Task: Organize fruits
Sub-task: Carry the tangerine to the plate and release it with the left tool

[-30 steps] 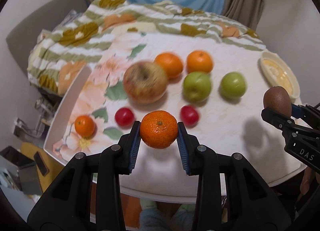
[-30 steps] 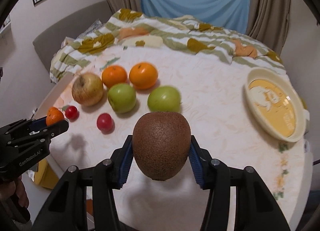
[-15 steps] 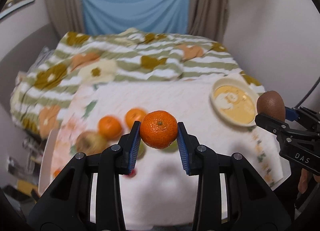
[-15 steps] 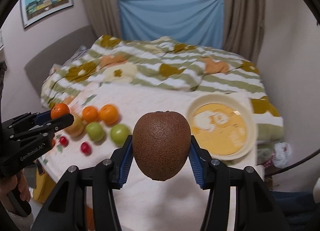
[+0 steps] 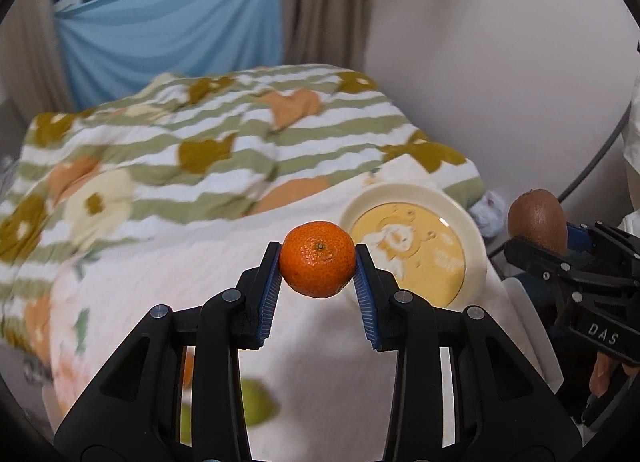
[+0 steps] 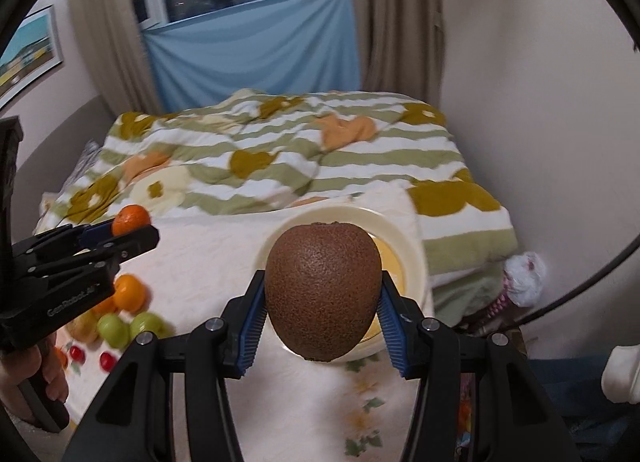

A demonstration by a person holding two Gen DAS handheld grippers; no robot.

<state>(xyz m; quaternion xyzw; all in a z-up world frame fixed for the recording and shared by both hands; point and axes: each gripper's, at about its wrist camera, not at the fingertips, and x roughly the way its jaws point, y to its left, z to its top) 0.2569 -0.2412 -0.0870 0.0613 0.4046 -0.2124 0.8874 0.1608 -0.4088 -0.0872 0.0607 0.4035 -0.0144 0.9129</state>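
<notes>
My left gripper (image 5: 317, 262) is shut on a small orange mandarin (image 5: 317, 259), held in the air above the white table. Just right of it lies a cream plate (image 5: 472, 238) with a yellow picture. My right gripper (image 6: 322, 302) is shut on a brown kiwi (image 6: 322, 292), which hides much of that plate (image 6: 412, 246). In the left wrist view the kiwi (image 5: 537, 220) and right gripper (image 5: 560, 246) show at the right edge. In the right wrist view the left gripper (image 6: 132, 228) with the mandarin (image 6: 131, 219) sits at the left.
Oranges (image 6: 129, 291), green apples (image 6: 113, 327) and small red fruits (image 6: 106, 360) lie at the table's left end. A striped flowered blanket (image 6: 280, 150) covers the bed behind the table. A wall (image 5: 500, 62) and a cable (image 6: 592, 282) stand to the right.
Both grippers have swung right and risen with their fruit. The fruit group slid out to the lower left, and the cream plate came in under the gripper tips.
</notes>
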